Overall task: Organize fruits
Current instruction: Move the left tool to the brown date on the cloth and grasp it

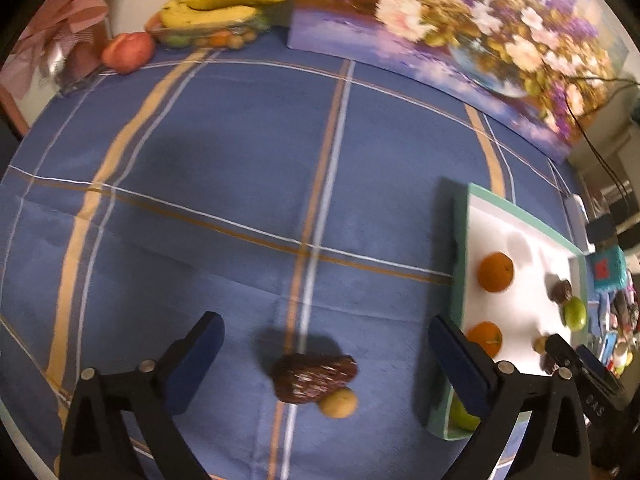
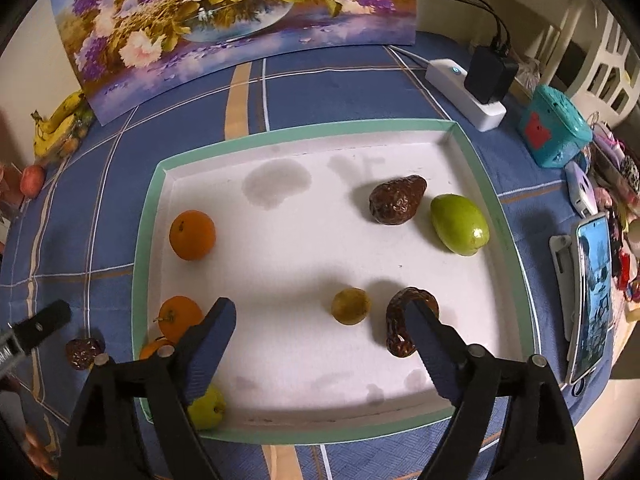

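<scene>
**Both grippers wide open, fruit split between tray and cloth**

The left gripper (image 1: 324, 354) is hanging over the blue plaid tablecloth (image 1: 240, 160) with its fingers spread wide and nothing between the pads. Below it a wrinkled dark brown fruit (image 1: 314, 376) is lying on the cloth, touching a small round yellowish fruit (image 1: 339, 403), both just off the tray's left edge. Only this view is showing the bananas (image 1: 224, 4) up close, on a clear dish of small fruits at the far edge, with a smooth red fruit (image 1: 128, 53) beside them.

The right gripper (image 2: 320, 332) is hovering over the tray (image 2: 144, 216), its fingers also wide and gripping nothing. Only this view is showing the whole tray: a shallow white cardboard rectangle with a green rim and a few faint stains. Along its left edge are sitting two oranges (image 2: 192, 235) and a green apple (image 2: 206, 408) at the near-left corner. Toward the right edge are lying a wrinkled brown fruit (image 2: 396, 200), a glossy green oval fruit (image 2: 460, 224), a small yellow-green round fruit (image 2: 351, 306) and another wrinkled brown fruit (image 2: 396, 320) partly behind the right finger.

A floral painting (image 2: 224, 20) is leaning at the cloth's far edge.
</scene>
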Tool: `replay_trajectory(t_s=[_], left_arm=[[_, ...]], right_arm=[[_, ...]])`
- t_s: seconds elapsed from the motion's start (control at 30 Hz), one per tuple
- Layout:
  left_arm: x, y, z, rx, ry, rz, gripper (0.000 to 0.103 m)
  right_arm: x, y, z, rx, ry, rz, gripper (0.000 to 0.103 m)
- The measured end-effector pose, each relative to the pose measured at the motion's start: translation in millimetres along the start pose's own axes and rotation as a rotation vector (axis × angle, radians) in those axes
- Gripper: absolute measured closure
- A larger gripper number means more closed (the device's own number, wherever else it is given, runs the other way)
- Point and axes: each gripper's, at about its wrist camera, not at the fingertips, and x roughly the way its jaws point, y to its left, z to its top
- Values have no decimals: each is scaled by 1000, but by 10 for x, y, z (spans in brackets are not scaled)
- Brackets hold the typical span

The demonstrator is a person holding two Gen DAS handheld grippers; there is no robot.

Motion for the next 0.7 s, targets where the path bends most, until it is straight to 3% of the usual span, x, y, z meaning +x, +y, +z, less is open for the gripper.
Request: replay_trajectory(t_s=[0.2,0.43,0.57,0.7], left_arm=[[-71,145,37,13,-57,39,0],[-235,378,26,5,-129,45,0],[-280,465,6,3,-128,46,0],[-211,520,-23,-12,-61,33,0]], right_arm=[[-92,116,-4,-22,-57,3,12],[-215,309,6,-12,-105,67,12],[-268,505,-9,-61,-108,82,12],[-267,670,-52,-87,-92,92,12]])
